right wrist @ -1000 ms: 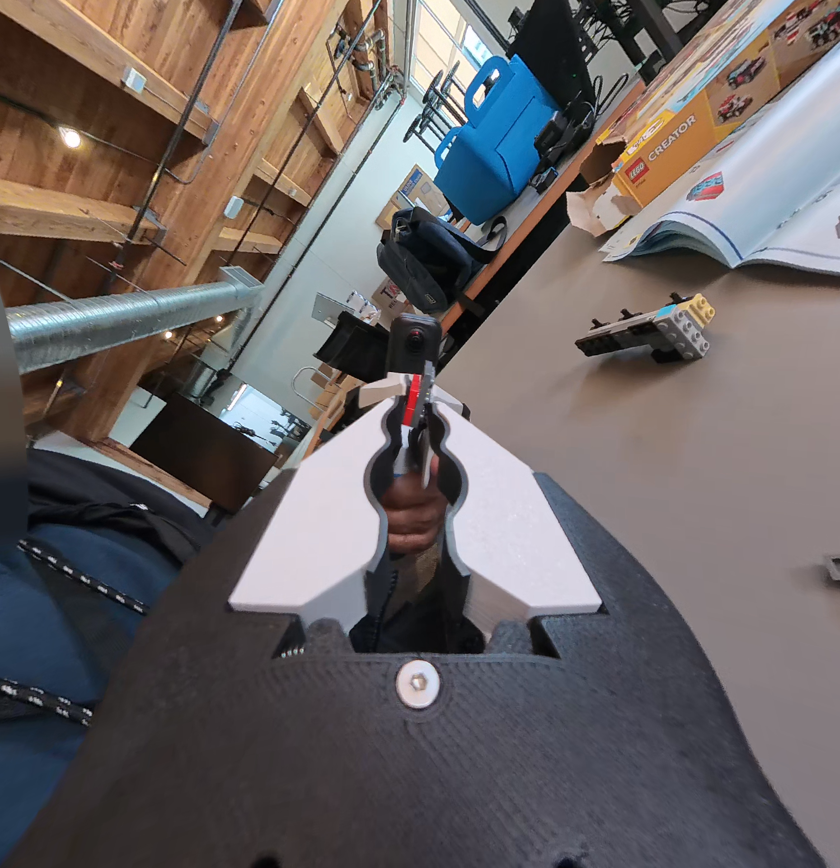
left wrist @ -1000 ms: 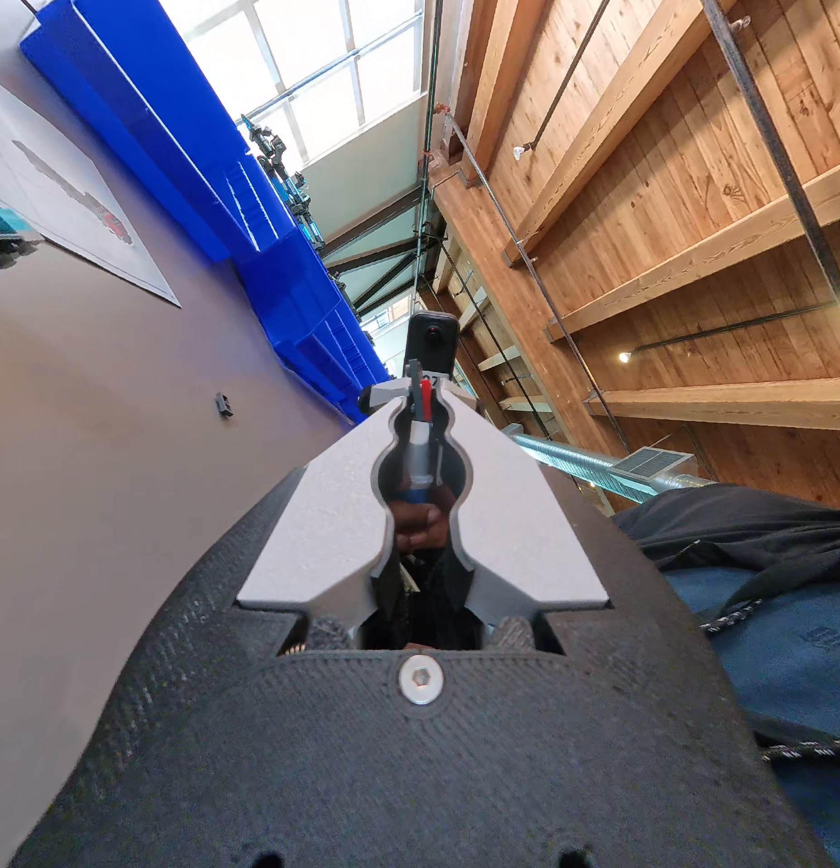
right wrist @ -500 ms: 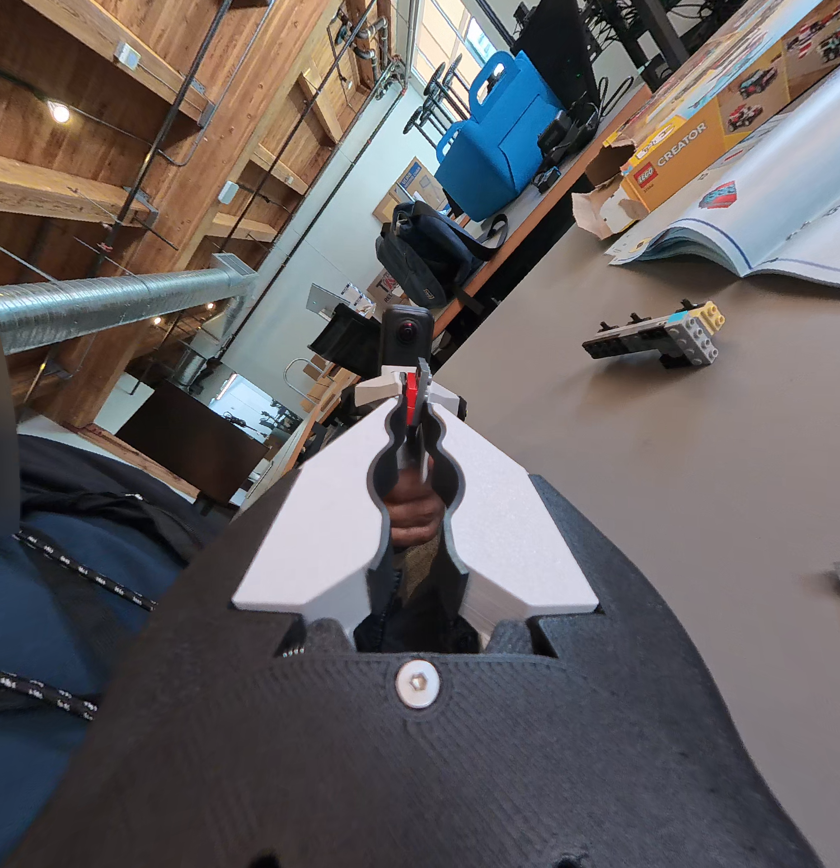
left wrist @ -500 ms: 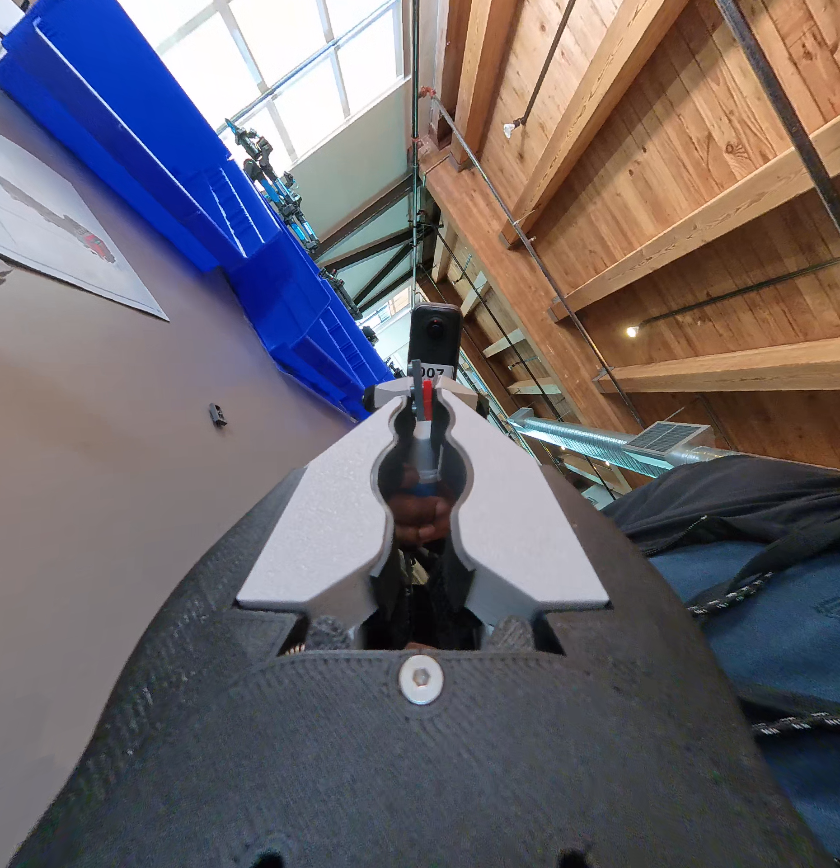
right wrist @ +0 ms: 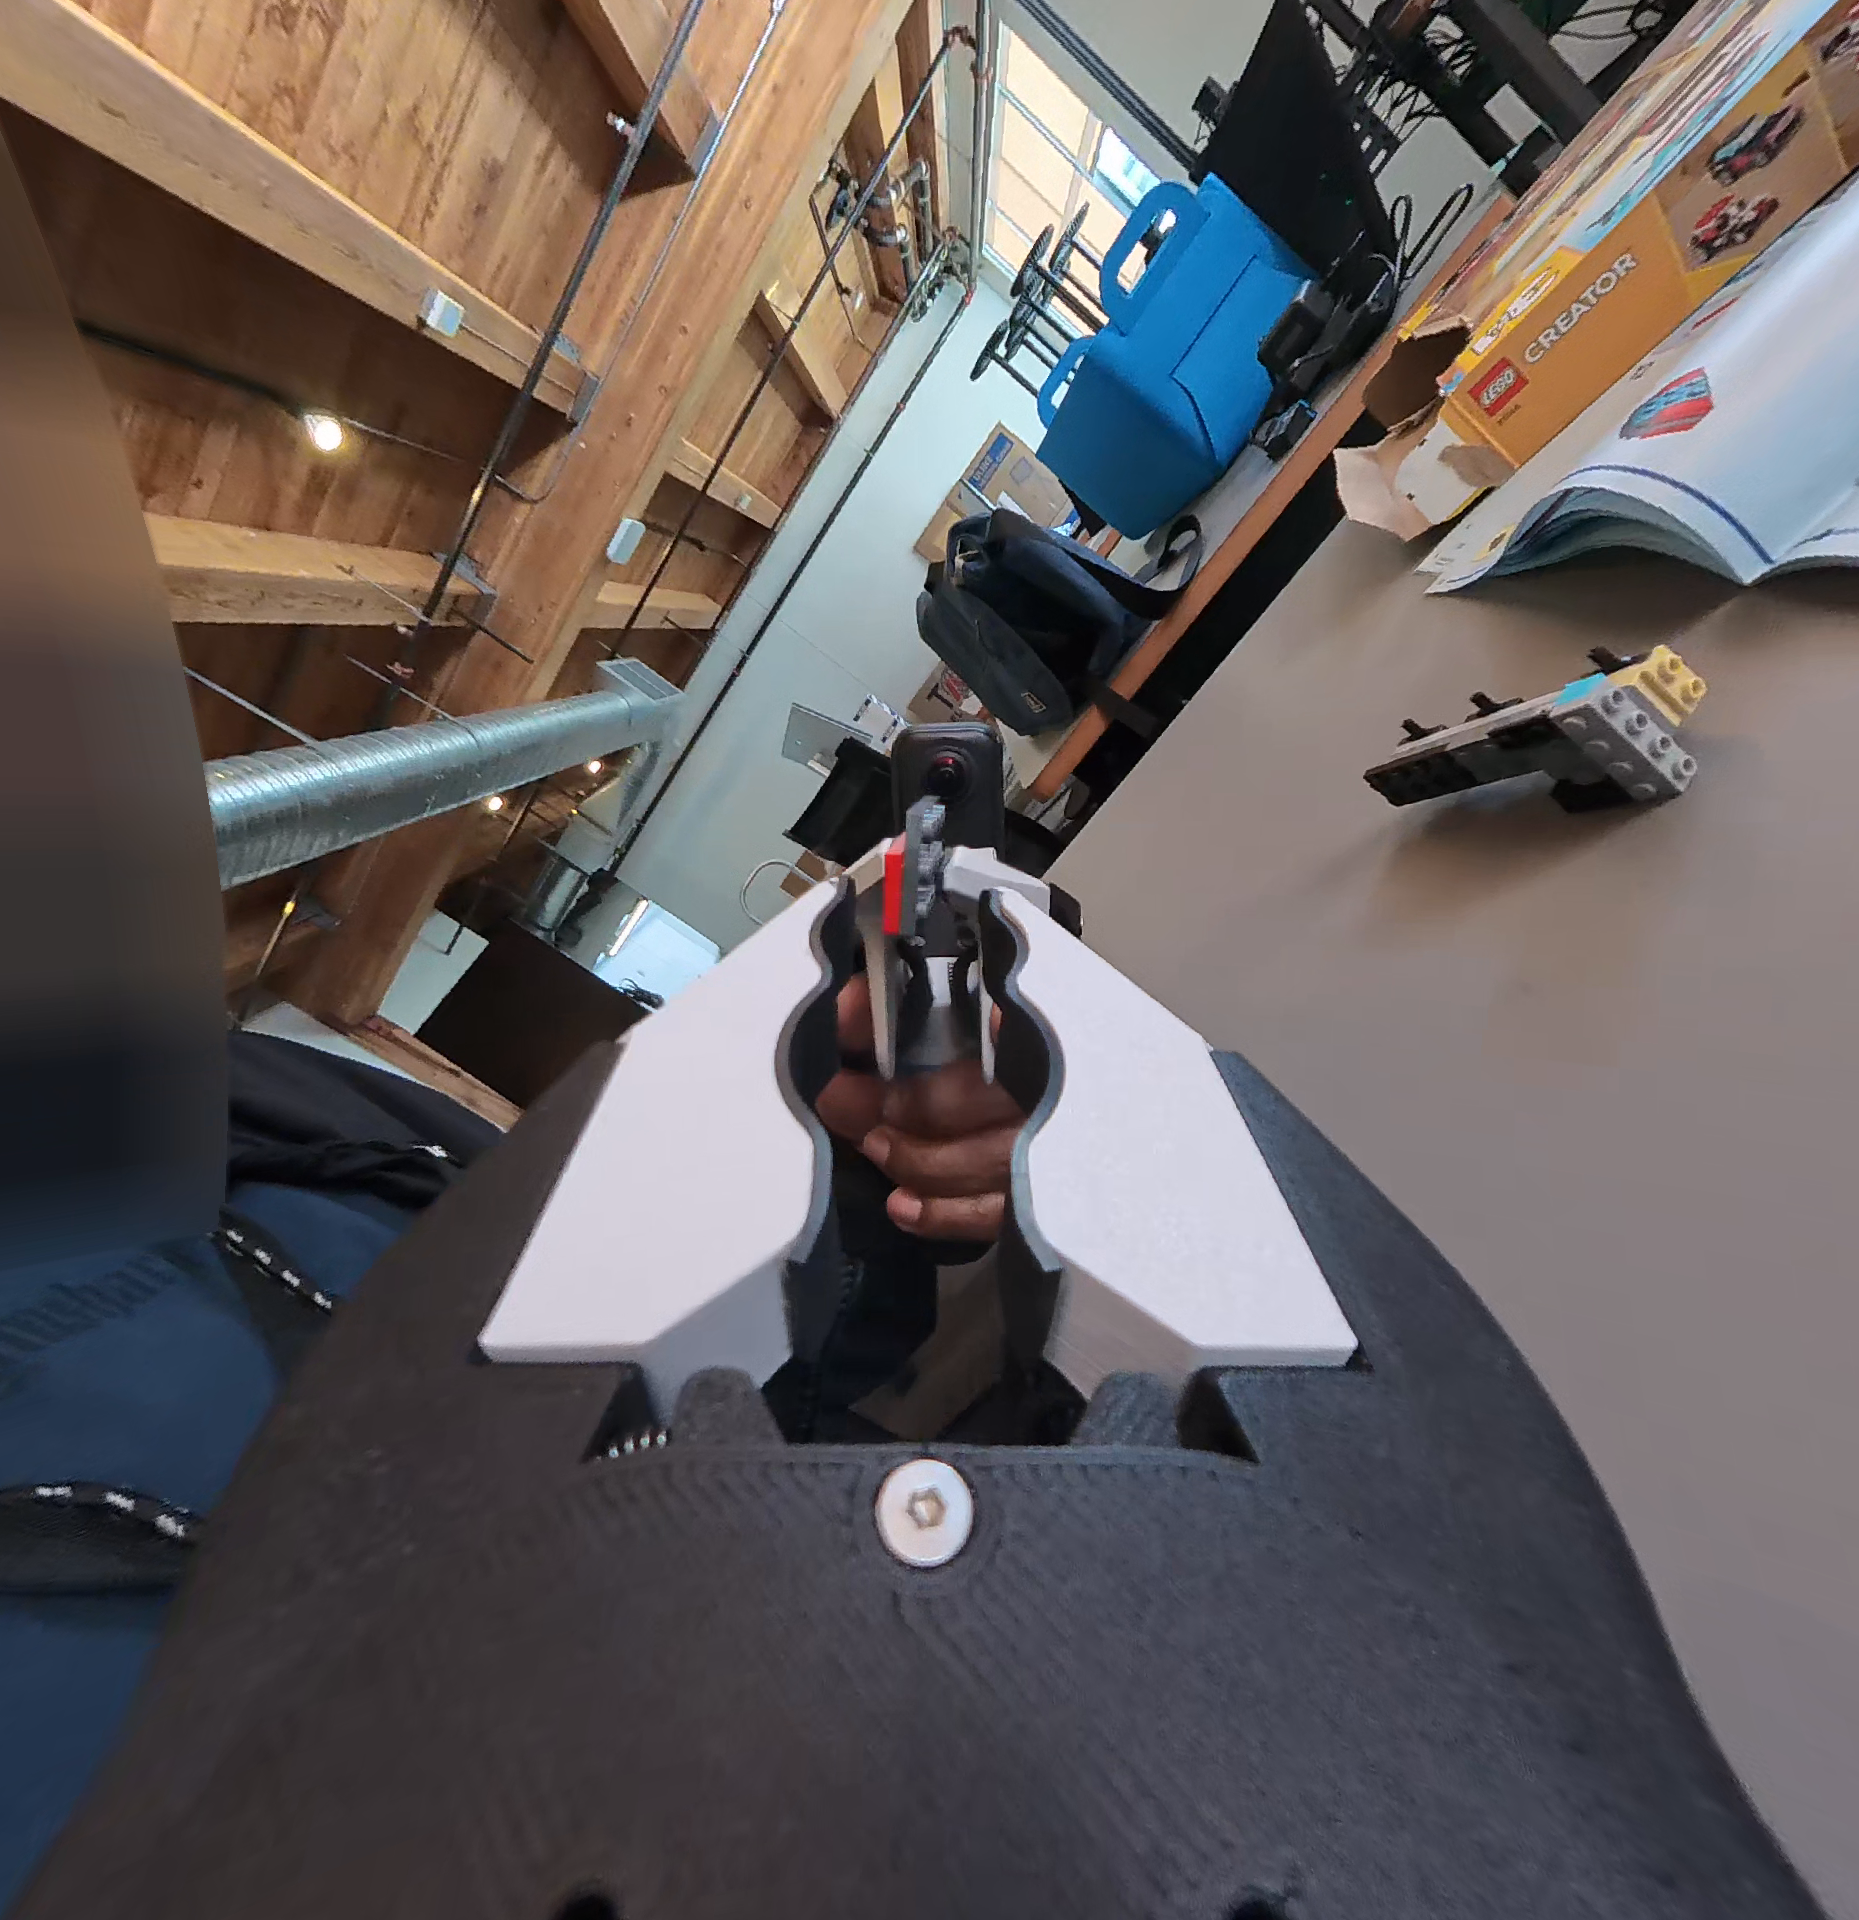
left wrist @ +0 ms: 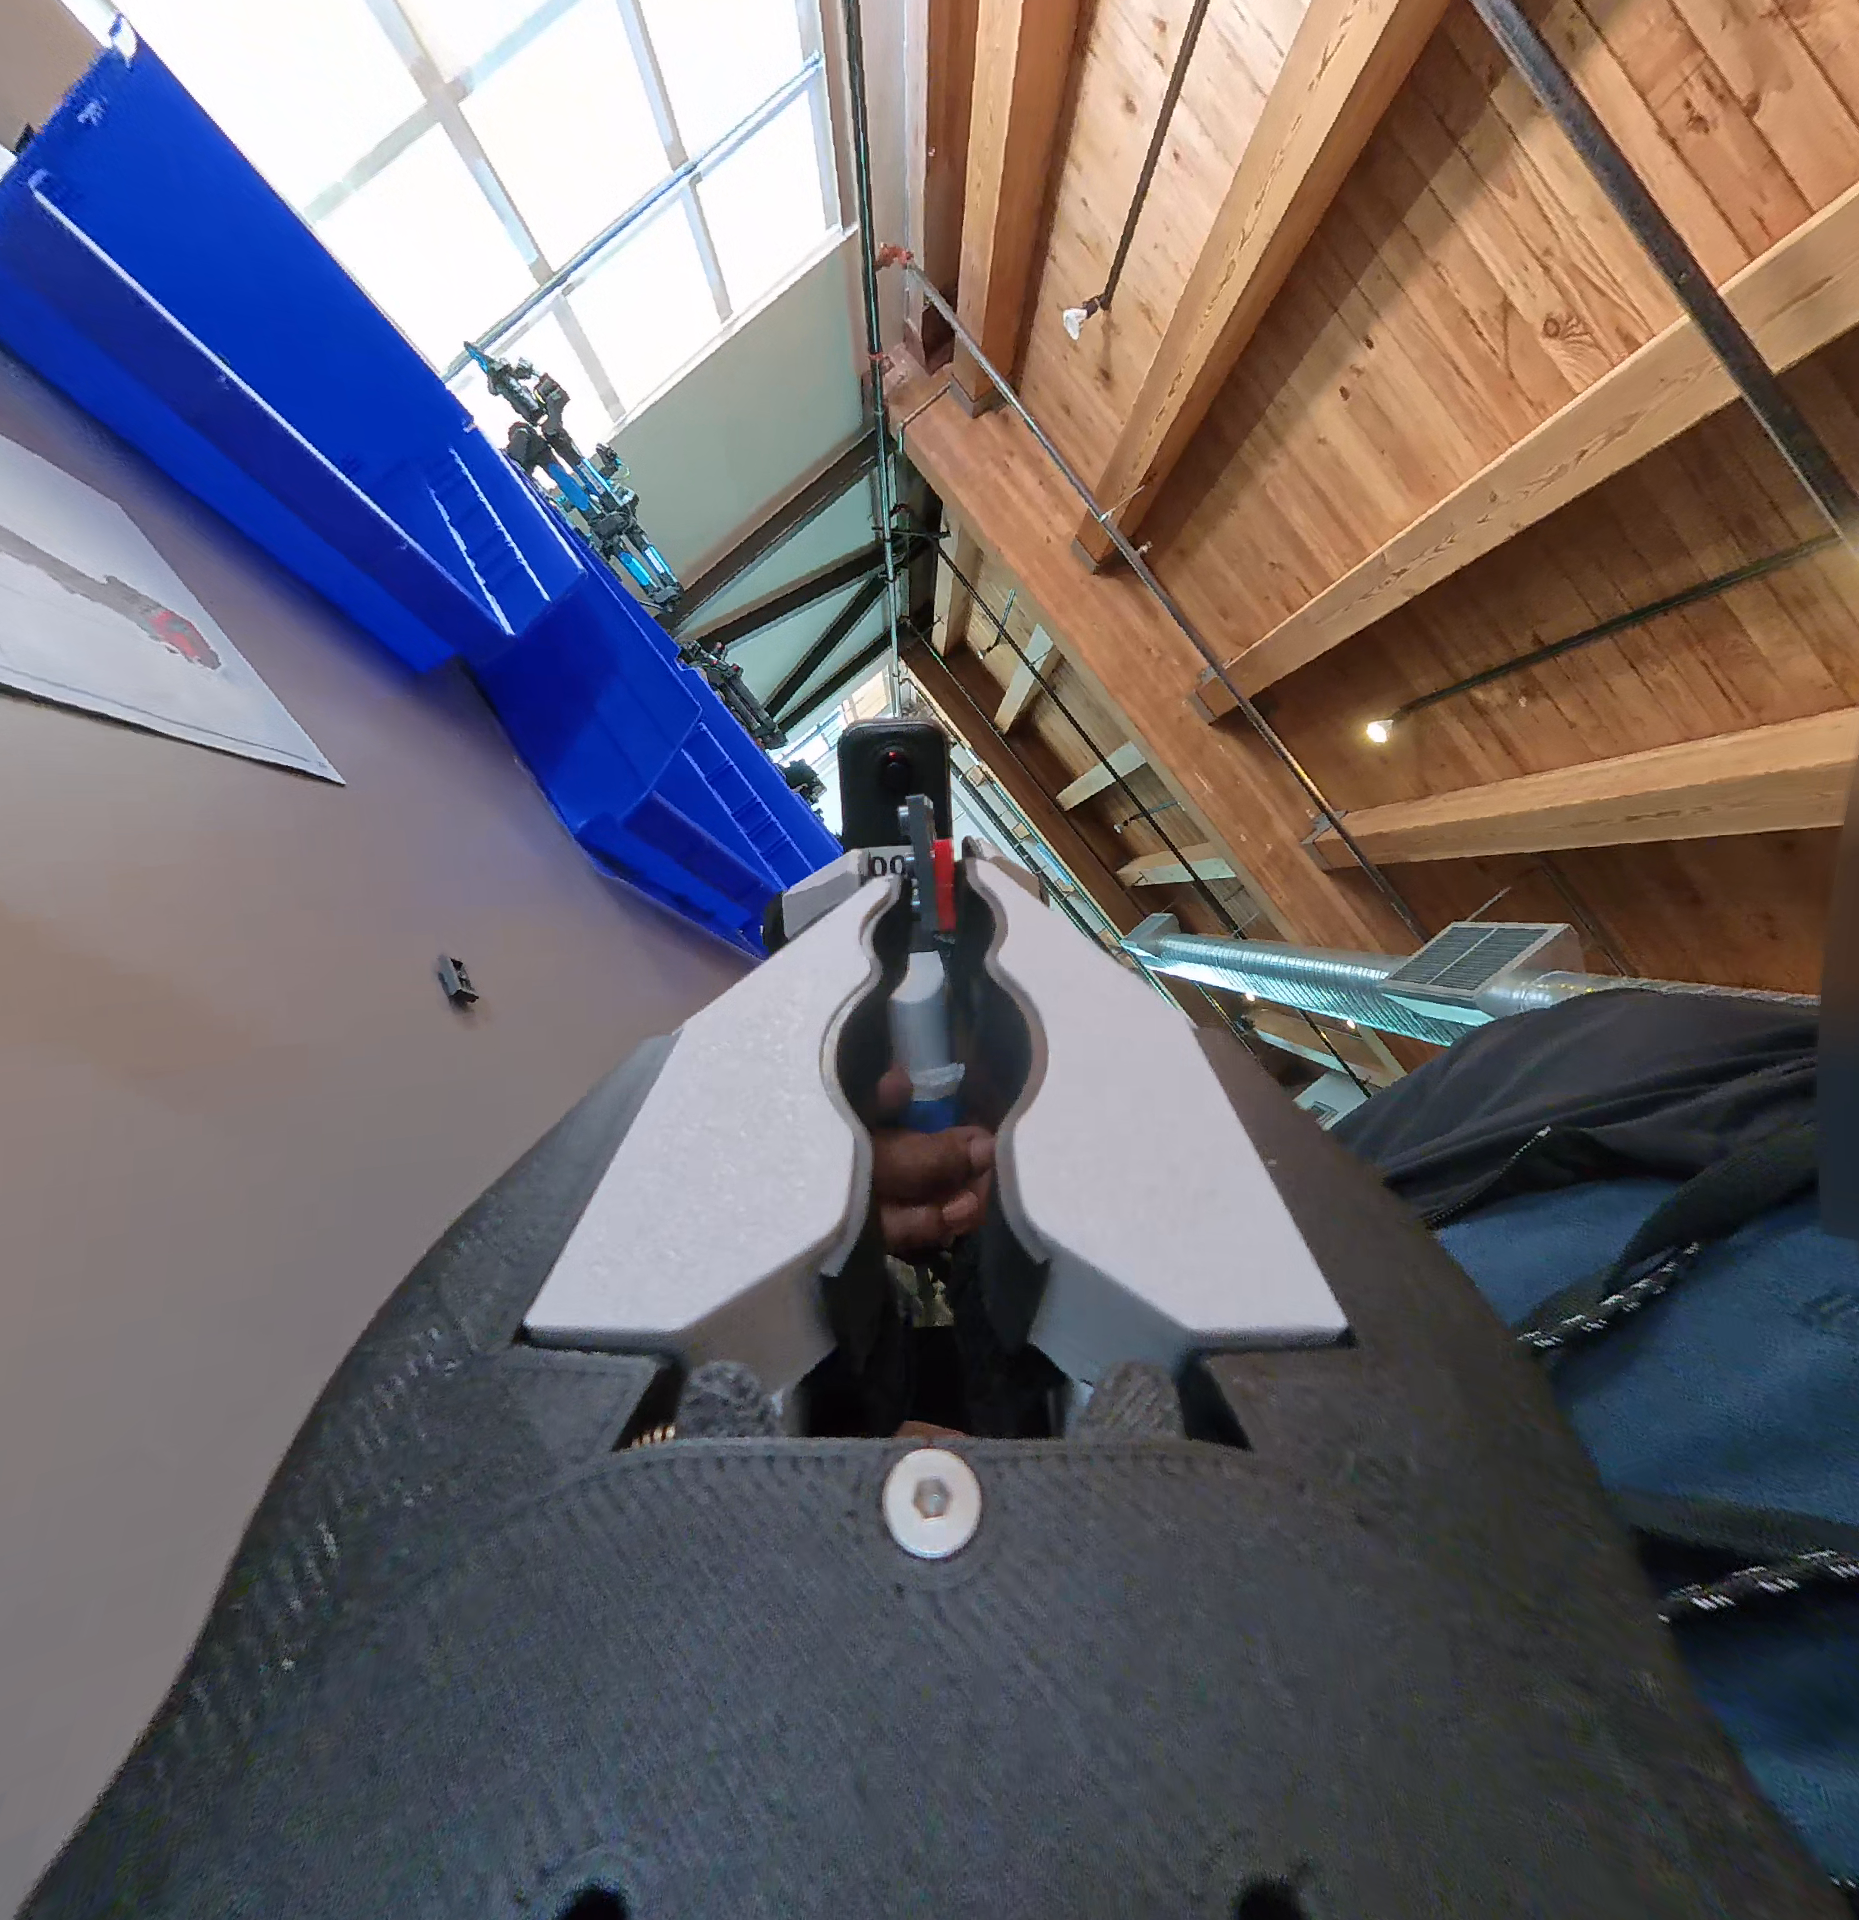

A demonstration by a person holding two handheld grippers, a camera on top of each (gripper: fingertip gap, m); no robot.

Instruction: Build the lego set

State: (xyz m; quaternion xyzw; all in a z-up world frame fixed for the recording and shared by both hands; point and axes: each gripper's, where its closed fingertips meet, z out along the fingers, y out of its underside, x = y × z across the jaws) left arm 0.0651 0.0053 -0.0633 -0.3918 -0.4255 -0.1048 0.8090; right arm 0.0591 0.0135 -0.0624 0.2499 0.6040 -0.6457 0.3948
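Both claws tip to tip in midair: my left claw and right claw each clamped on small red-grey piece. Half-built chassis off to right claw's right on counter, loose dark bit left of left claw. Early days I reckon, most of build left.

Left gripper jaws pinch red-and-grey brick piece; right gripper opposite.

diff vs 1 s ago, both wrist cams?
Both cameras tilted a little, so the table scenery drifted. Left gripper and right gripper stay face to face, pinching the red and grey piece. Partial build unmoved; nothing released.
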